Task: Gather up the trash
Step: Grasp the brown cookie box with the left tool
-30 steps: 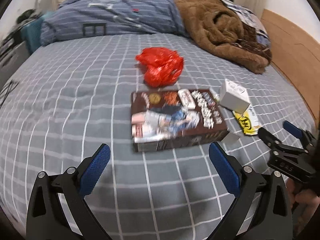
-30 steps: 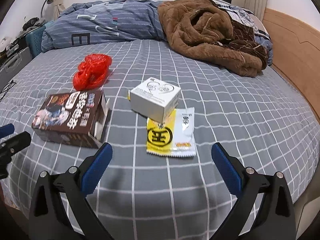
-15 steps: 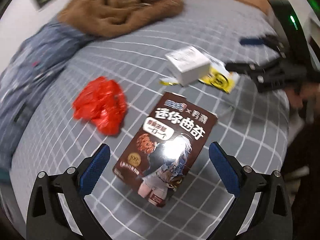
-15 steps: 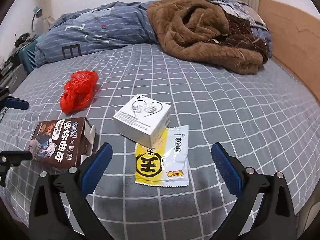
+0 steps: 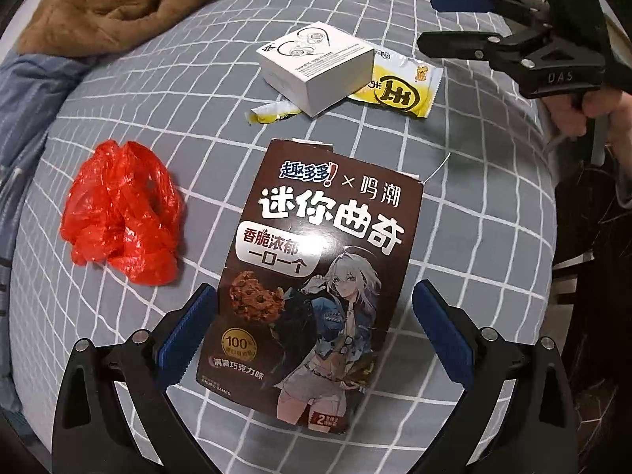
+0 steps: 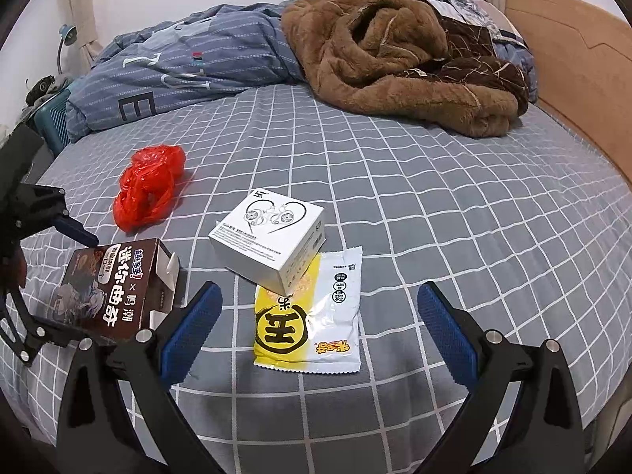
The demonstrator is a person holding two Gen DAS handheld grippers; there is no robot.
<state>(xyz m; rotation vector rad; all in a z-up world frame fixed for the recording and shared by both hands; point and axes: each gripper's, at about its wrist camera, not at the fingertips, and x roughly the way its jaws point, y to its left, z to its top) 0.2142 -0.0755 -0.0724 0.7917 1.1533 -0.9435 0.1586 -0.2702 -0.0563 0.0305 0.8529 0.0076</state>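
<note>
The left gripper (image 5: 314, 335) hangs over the brown cookie box (image 5: 316, 276) with its blue-padded jaws spread wide, one pad on each long side of the box and neither clearly touching the cardboard; the box lies flat on the grey checked bedsheet (image 5: 474, 237), its printed face up and its opened flaps at the far end. To the left of the box, close but apart, sits a crumpled red plastic bag (image 5: 122, 213). Beyond the box's far end a white earphone box (image 5: 316, 65) rests partly on a yellow snack wrapper (image 5: 399, 87), with a small torn yellow strip (image 5: 272, 112) poking out at its near corner. The right gripper (image 6: 320, 330) is also spread wide and holds nothing; it hovers above the near edge of the yellow wrapper, which lies flat between its pads in that view, the white box overlapping the wrapper's far corner. The cookie box sits off this gripper's left pad, with the left gripper's black frame around it. Farther back on the bed a brown fleece blanket (image 6: 403, 59) is heaped against a blue striped duvet (image 6: 189, 67), and a wooden headboard (image 6: 584, 79) runs along the right
</note>
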